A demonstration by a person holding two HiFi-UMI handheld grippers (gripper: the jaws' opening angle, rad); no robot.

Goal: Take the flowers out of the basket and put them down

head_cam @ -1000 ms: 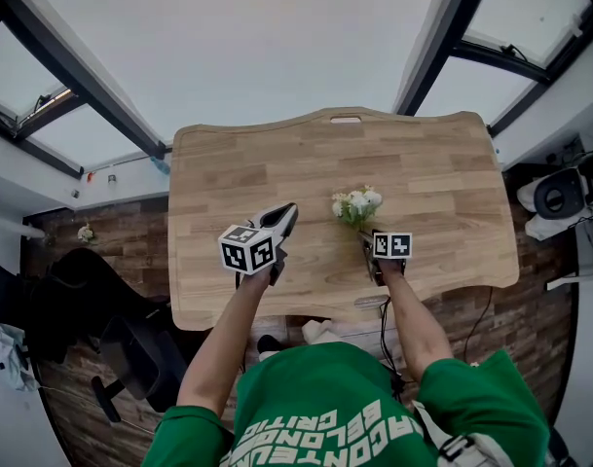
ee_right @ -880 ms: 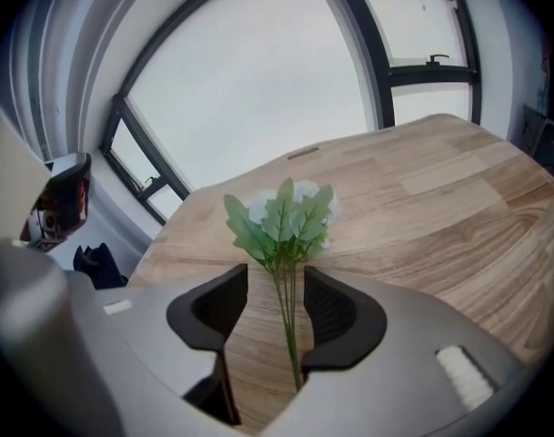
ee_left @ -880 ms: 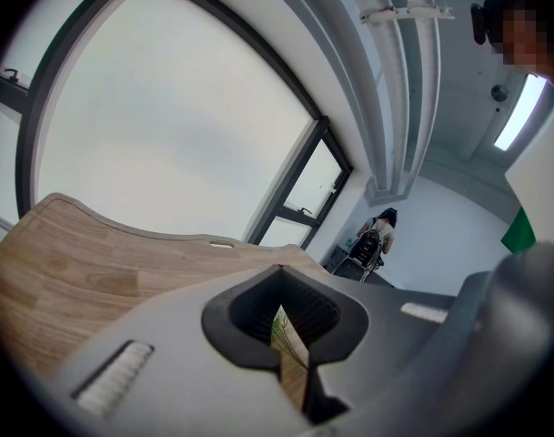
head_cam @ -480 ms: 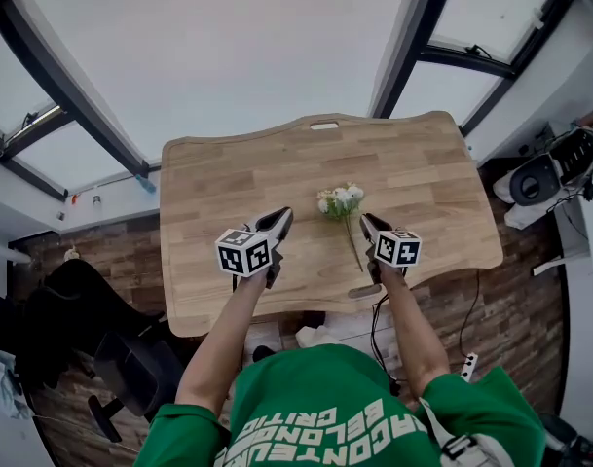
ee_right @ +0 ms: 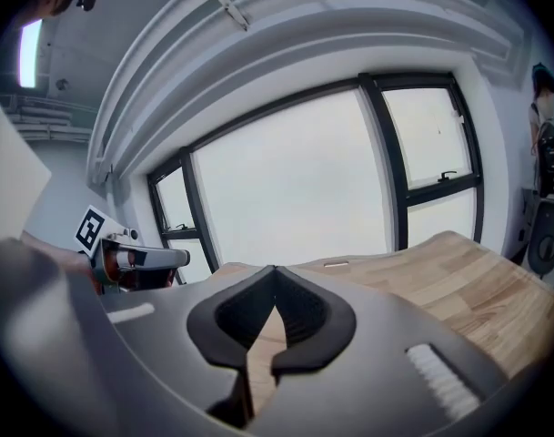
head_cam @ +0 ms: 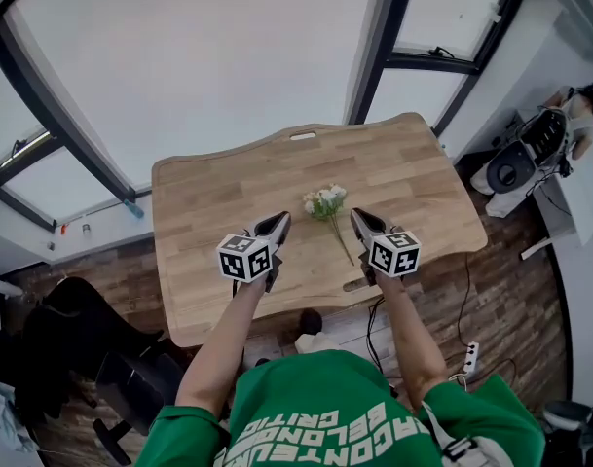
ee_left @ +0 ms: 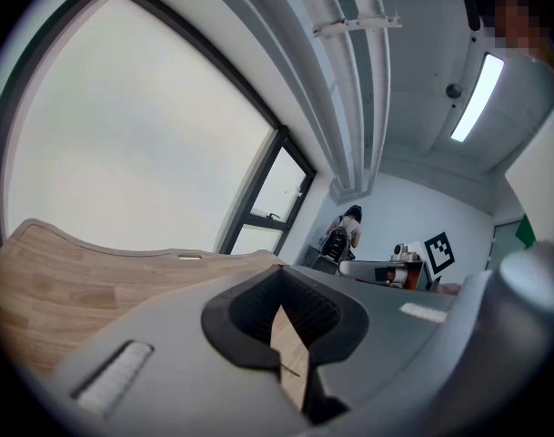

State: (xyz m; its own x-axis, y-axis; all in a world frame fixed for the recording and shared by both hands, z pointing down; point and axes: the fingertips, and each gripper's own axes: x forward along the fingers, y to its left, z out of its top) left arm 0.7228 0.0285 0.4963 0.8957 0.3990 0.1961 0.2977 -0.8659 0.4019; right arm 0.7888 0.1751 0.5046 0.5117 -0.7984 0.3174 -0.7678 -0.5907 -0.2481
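Observation:
A small bunch of white flowers [head_cam: 324, 201] with a green stem lies flat on the wooden table [head_cam: 218, 197], near the middle. No basket shows in any view. My left gripper [head_cam: 279, 221] hovers just left of the flowers, its jaws together and empty [ee_left: 278, 276]. My right gripper [head_cam: 357, 216] hovers just right of the stem, jaws shut with nothing between them [ee_right: 275, 276]. Neither gripper touches the flowers. In the right gripper view the left gripper [ee_right: 135, 259] shows at the left.
The table has a slot handle [head_cam: 303, 136] at its far edge and large windows behind it. A dark chair [head_cam: 77, 309] stands on the floor at the left. Cables and a power strip [head_cam: 470, 356] lie on the floor at the right.
The right gripper has come off the flower stem, drawn back to the right of it and shut. The flowers stay lying on the table. The left gripper has hardly moved.

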